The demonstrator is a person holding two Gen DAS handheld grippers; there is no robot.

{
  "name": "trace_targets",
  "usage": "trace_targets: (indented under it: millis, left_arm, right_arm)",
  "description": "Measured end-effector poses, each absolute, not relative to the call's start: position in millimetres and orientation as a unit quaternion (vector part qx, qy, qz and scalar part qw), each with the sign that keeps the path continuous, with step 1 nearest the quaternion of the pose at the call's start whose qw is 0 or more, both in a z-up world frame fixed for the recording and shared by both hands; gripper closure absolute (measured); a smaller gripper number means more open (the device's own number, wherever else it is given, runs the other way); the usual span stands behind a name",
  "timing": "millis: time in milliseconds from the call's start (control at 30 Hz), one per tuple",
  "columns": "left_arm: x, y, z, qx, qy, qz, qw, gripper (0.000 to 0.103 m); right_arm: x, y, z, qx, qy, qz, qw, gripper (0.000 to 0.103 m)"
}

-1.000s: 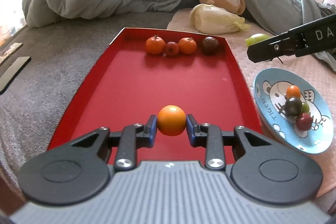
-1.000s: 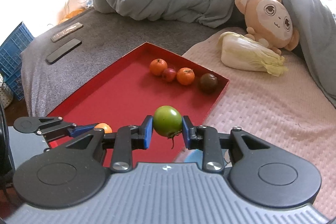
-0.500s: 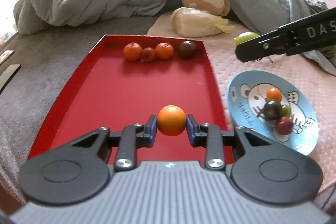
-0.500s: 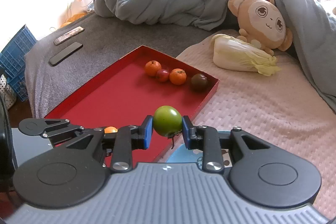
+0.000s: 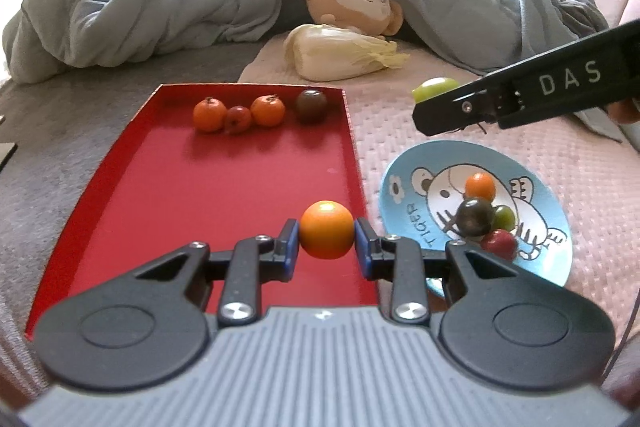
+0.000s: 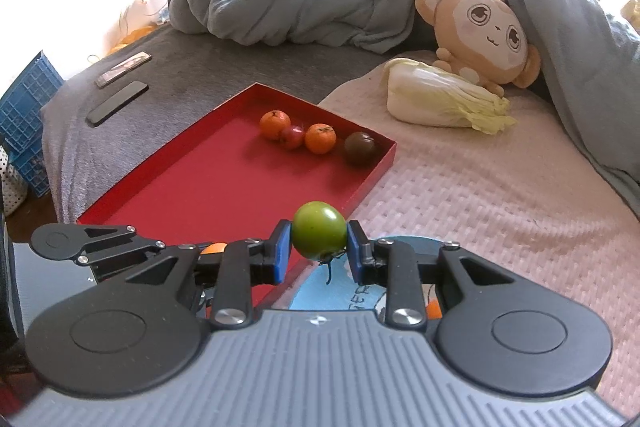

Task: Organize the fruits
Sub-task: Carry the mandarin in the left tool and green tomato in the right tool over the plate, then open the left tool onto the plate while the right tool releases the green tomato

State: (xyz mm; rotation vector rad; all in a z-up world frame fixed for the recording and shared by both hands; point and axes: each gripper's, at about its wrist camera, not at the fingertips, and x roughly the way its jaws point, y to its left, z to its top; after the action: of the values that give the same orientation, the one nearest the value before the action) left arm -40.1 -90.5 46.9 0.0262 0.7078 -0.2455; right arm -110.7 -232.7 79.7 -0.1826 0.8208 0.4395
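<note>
left tool point(image 5: 327, 235): clenched on an orange fruit point(image 5: 326, 229) — held by its widest girth between the blue pads point(image 5: 289, 241), above the near right edge of the red tray point(image 5: 208, 195).
right tool point(image 6: 319, 245): clenched on a green tomato point(image 6: 319, 229), gripped across the middle with the stalk hanging below; it is carried over the blue plate point(image 6: 320, 301), just beside the tray's near corner.
tray: four fruits are lined up along the far wall — two orange, a small red one between them, a dark one apart to the right point(image 5: 311, 105).
plate point(image 5: 408, 163): four small fruits are clustered on the tiger picture, touching one another.
weight: both held fruits are judged light; no sag of either tool is visible.
surface: smooth, glossy skin — judged slippery, so a grip off-centre is likely to squirt the fruit out.
firmness: the green tomato is judged firm; the orange fruit may be softer and could be bruised by a harder squeeze.
hold: the equator is best taken, pads on opposite sides, stalk kept clear.
release: round shapes are expected to roll on the flat tray, so each is best set down low, against its neighbours.
</note>
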Motion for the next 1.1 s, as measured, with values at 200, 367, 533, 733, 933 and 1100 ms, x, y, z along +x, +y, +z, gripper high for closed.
trace_targets:
  millis: [200,367,533,733,933,1100]
  left_arm:
    - [-41,-108,49,0.019,0.344,-0.137,0.929,0.070]
    - [-39,-123,50,0.021,0.343,-0.150,0.927,0.070]
    - [-39,-137,49,0.029,0.342,-0.163,0.925,0.070]
    - [-36,-152,42,0.041,0.347,-0.173,0.921,0.070]
    - [-29,-161,31,0.050,0.354,-0.175,0.917,0.070]
    - [-22,-163,23,0.054,0.355,-0.176,0.916,0.070]
  right_arm:
    - [-114,-246,80,-0.083,0.398,0.200,0.891,0.069]
    - [-117,-264,77,-0.078,0.405,0.184,0.892,0.069]
    - [-118,-286,71,-0.072,0.415,0.164,0.892,0.069]
    - [-121,-307,63,-0.065,0.431,0.145,0.888,0.069]
    - [-124,-318,46,-0.073,0.456,0.133,0.877,0.069]
    - [-122,-323,28,-0.086,0.482,0.124,0.863,0.069]
